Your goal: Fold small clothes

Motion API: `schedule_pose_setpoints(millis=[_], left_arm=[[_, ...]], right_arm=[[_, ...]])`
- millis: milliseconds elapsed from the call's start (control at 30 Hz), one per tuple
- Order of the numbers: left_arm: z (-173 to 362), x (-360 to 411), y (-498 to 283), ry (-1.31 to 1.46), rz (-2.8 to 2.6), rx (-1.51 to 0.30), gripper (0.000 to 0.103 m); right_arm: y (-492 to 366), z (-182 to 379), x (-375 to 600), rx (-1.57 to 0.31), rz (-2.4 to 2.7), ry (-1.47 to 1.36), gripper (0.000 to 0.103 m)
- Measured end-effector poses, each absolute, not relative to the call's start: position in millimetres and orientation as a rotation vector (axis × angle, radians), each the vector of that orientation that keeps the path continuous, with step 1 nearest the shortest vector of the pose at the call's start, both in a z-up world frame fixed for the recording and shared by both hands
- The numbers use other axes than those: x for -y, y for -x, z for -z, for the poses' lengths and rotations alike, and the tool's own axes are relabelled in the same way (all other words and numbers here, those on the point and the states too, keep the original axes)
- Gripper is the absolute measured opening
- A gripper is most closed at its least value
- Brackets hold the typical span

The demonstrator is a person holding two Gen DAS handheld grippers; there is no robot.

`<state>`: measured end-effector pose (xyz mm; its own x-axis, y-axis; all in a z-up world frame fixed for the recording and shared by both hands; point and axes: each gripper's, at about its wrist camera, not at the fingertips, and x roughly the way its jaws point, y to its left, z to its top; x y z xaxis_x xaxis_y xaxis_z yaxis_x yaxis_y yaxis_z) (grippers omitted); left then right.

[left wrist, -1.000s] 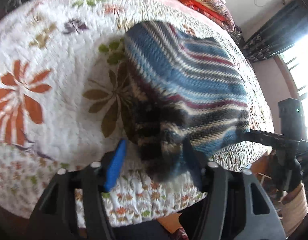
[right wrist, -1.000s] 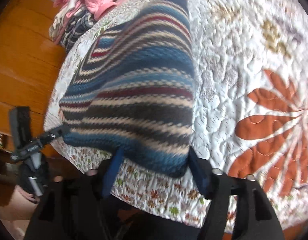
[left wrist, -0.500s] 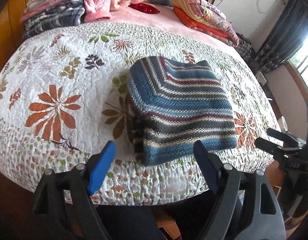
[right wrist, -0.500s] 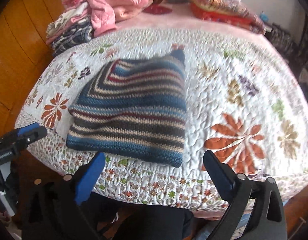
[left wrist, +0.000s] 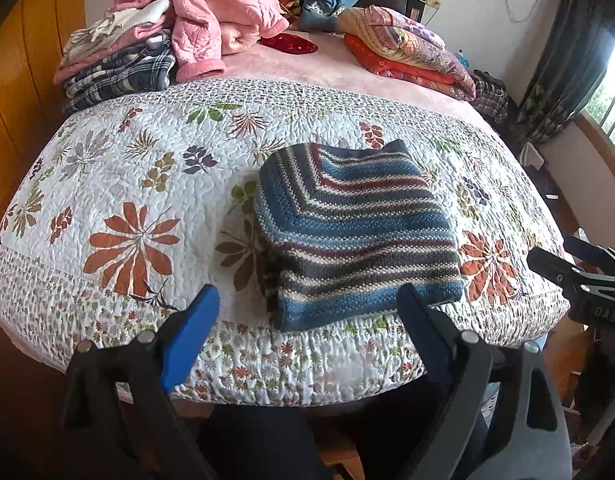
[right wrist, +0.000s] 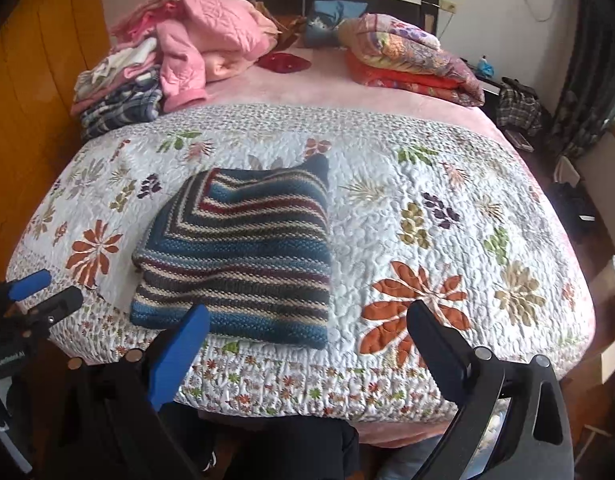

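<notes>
Knitwear, a striped sweater [left wrist: 355,236], lies folded on the quilt [left wrist: 119,184], just ahead of the spread, empty left claw [left wrist: 307,312] and right claw [right wrist: 307,332]. Folding seems finished; next probably comes fetching another garment.

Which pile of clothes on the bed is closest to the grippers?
The folded striped knit sweater, alone near the front edge of the floral quilt. The pink-and-plaid clothes stack and the folded orange blankets sit far back by the headboard.
</notes>
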<state>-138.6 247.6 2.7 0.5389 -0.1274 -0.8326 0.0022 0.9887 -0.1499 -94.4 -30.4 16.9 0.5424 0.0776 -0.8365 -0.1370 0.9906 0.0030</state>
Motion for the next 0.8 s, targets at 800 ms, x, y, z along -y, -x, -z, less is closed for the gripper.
schedule_pose_setpoints(millis=[800], left_arm=[[0.1,-232.9,143.0,0.101,0.003,-1.002,0.089]], right_arm=[[98.8,-11.7,31.2,-1.048,-0.138,0.032,0.099]])
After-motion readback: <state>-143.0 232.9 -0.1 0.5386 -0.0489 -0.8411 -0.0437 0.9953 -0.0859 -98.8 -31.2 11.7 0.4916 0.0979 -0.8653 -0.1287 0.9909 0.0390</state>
